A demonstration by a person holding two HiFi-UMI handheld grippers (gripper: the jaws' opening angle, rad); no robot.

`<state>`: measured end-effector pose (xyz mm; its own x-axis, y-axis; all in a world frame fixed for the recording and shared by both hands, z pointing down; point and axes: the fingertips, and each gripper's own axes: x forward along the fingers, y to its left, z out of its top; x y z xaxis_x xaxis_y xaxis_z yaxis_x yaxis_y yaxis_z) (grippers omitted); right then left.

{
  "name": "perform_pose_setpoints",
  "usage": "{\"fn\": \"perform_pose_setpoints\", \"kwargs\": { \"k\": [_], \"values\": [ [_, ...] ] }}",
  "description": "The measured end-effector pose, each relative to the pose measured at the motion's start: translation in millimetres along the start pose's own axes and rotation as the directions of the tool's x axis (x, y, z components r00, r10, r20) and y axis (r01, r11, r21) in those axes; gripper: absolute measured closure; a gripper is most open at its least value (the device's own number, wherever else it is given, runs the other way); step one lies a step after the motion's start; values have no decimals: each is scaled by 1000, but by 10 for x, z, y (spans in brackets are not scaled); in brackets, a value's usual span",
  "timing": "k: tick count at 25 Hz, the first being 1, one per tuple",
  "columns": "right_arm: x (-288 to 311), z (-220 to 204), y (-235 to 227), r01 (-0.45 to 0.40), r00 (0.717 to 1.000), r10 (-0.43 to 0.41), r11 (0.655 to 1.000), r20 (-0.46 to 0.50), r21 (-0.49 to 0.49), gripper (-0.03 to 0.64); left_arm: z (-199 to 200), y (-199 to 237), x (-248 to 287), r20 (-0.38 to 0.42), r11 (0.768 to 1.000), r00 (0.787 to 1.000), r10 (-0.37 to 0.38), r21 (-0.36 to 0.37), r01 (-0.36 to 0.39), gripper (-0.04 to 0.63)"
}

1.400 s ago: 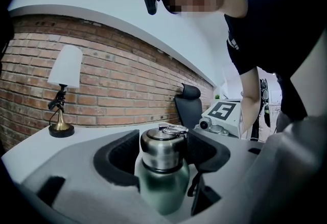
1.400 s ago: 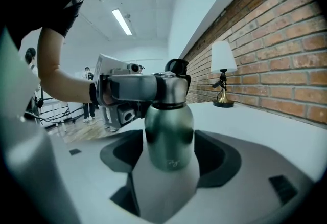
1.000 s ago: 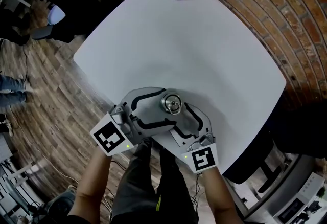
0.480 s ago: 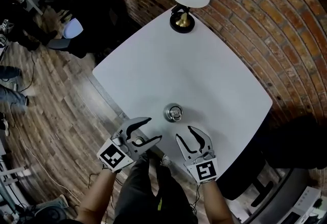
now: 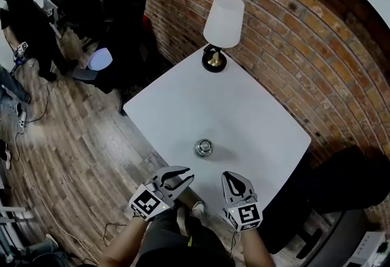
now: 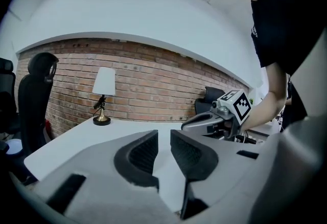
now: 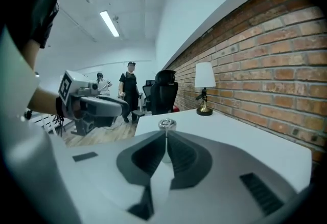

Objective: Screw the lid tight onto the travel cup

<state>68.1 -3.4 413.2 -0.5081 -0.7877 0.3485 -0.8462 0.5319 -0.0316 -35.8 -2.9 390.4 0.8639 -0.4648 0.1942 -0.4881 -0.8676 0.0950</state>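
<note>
The metal travel cup [image 5: 204, 147] stands upright with its lid on, alone on the white table [image 5: 244, 107]. Both grippers hang off the table's near edge, apart from the cup. My left gripper [image 5: 186, 173] is closing: a narrow gap shows between its pads [image 6: 145, 154] and nothing is in it. My right gripper [image 5: 230, 175] is shut and empty, its tips [image 7: 165, 135] meeting just below the cup's lid [image 7: 166, 125], which stands farther off. Each gripper view also shows the other gripper: the right one [image 6: 207, 121] and the left one [image 7: 99, 108].
A lamp [image 5: 222, 22] with a white shade and brass base stands at the table's far corner by the brick wall [image 5: 292, 40]. Black office chairs [image 5: 125, 3] and a person [image 5: 24, 13] are on the wooden floor to the left.
Both grippers have drawn back from the cup to beyond the table's near edge and their jaws have narrowed. The cup now stands free. The head view takes in more of the room.
</note>
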Motion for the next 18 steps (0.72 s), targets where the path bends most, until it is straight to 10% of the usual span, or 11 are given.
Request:
{"fn": "perform_pose_setpoints", "kwargs": {
  "k": [18],
  "values": [
    [-668, 1198, -232, 67, 976, -66, 998, 210, 2, 604, 1376, 210, -608, 198, 958, 941, 274, 26, -284, 571]
  ]
}}
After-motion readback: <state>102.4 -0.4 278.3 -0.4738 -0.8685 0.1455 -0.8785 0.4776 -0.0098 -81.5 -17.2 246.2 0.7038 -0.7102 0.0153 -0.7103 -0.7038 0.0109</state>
